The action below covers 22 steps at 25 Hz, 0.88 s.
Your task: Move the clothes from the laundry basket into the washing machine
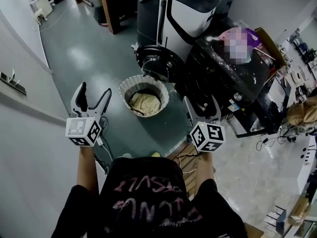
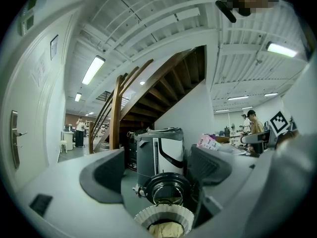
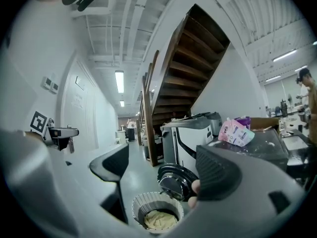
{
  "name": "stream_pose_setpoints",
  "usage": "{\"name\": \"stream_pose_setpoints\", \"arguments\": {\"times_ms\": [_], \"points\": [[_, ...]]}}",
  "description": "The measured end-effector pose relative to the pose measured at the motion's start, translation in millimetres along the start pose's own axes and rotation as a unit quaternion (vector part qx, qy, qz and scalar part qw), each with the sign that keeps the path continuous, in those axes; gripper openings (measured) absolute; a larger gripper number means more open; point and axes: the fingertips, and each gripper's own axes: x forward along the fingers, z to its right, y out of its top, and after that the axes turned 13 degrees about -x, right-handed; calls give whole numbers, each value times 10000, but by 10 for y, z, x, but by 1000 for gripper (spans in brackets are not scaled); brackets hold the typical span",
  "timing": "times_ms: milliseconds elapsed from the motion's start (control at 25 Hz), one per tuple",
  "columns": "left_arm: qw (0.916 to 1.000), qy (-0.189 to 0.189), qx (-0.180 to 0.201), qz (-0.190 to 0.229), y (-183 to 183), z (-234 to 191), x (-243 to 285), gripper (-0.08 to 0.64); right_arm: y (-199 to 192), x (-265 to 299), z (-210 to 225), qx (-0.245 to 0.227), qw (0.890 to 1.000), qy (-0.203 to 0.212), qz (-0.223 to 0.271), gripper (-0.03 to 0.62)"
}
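A pale yellow garment lies bunched at the bottom of the white laundry basket, which stands on the floor just before the washing machine. The left gripper and right gripper hang above the basket, jaws apart and empty. To pick up well, one should drop straight in, bite deep into the cloth's bulk, then lift clear of the rim.

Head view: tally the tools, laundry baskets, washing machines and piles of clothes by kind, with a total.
Tools: 2 (left tool, right tool)
Laundry basket: 1
Washing machine: 1
Pile of clothes: 1
Total: 5
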Motion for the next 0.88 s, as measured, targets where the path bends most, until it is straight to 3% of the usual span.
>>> {"name": "stream_pose_setpoints", "arguments": {"times_ms": [400,880], "points": [[9998,188,65,-48,-92,219,230,416,-171,222,332,98,9996,255,-48,416],[9994,-59,-25,-343,-270,-12,778,416,-363,698,309,253,9993,167,-227,416]]}}
